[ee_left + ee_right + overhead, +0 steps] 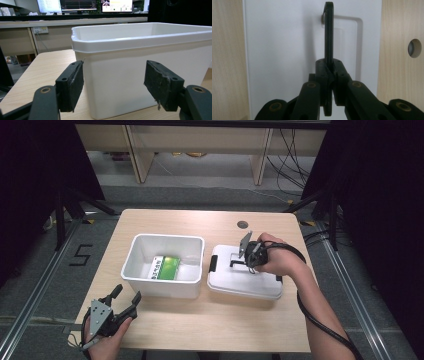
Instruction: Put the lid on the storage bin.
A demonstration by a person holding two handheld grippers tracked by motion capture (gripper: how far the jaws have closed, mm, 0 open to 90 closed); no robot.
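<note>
Left gripper (125, 298) idle, jaws spread before white bin (165, 265) | right gripper (331, 72) pinched on lid handle (328, 32) — lid (245, 272) beside bin | risk: thin handle slipped, lid dropped — off-centre load.

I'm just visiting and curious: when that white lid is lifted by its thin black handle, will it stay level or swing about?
The lid looks like rigid plastic, so it probably won't flop. The right tongs pinch only its narrow handle, so it may tilt or swing. It is likely light, being thin and flat.
</note>
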